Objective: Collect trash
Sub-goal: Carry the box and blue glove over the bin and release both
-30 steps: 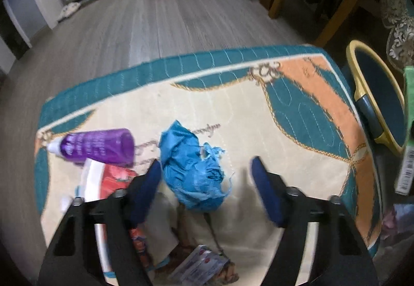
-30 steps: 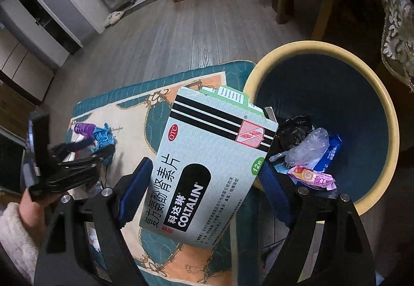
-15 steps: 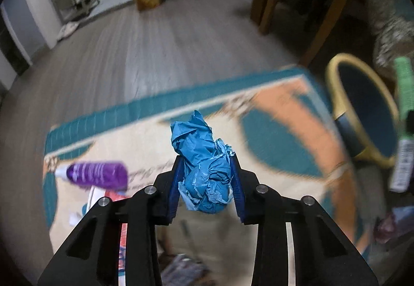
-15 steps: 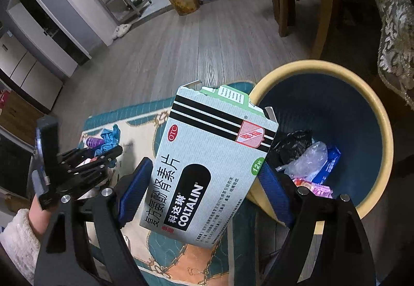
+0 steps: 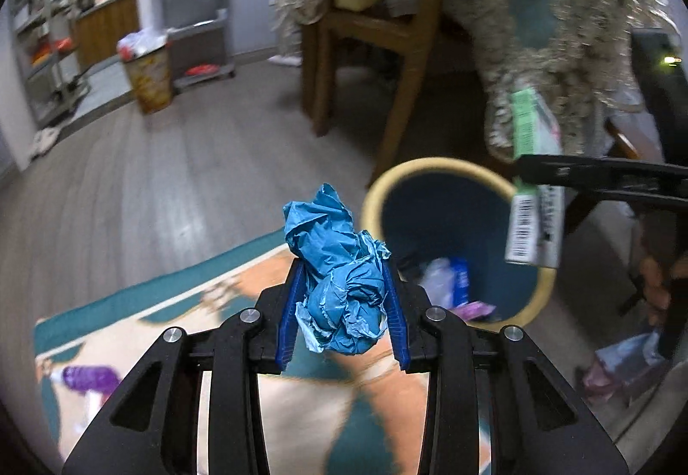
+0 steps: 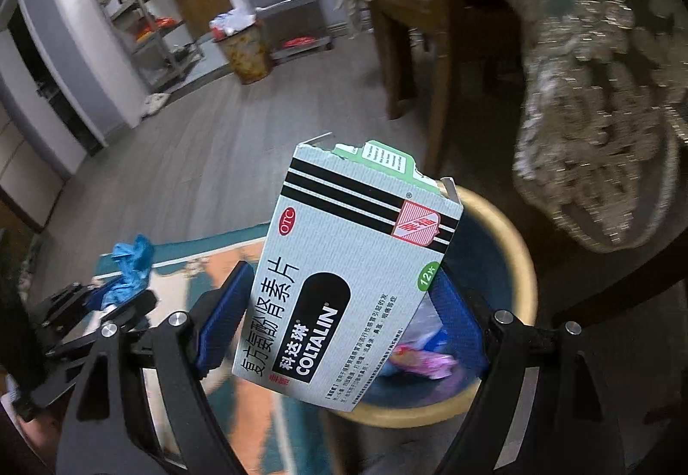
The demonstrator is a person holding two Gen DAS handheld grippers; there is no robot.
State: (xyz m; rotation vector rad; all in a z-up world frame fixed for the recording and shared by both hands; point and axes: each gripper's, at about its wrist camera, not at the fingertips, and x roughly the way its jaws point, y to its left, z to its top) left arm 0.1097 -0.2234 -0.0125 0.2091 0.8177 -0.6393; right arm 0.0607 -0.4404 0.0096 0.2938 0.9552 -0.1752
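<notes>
My left gripper (image 5: 343, 265) is shut on a crumpled blue paper wad (image 5: 339, 286), held in the air above the rug, just left of the yellow-rimmed blue bin (image 5: 430, 166). My right gripper (image 6: 342, 277) is shut on a grey medicine box (image 6: 348, 286) with black stripes, tilted over the near rim of the bin (image 6: 521, 260). The left wrist view shows the box (image 5: 533, 217) edge-on above the bin's right side. The right wrist view shows the blue wad (image 6: 129, 264) at lower left. Wrappers and a clear bag lie inside the bin.
A purple bottle (image 5: 88, 376) lies on the teal, cream and orange rug (image 5: 150, 303). A wooden chair (image 5: 387, 28) and a lace tablecloth (image 5: 580, 66) stand close behind the bin. A second, full bin (image 5: 148, 75) and shelves stand far across the wood floor.
My left gripper closed on the blue wad, lifted it off the rug and swung right toward the bin. My right gripper rose with the box and moved over the bin's rim.
</notes>
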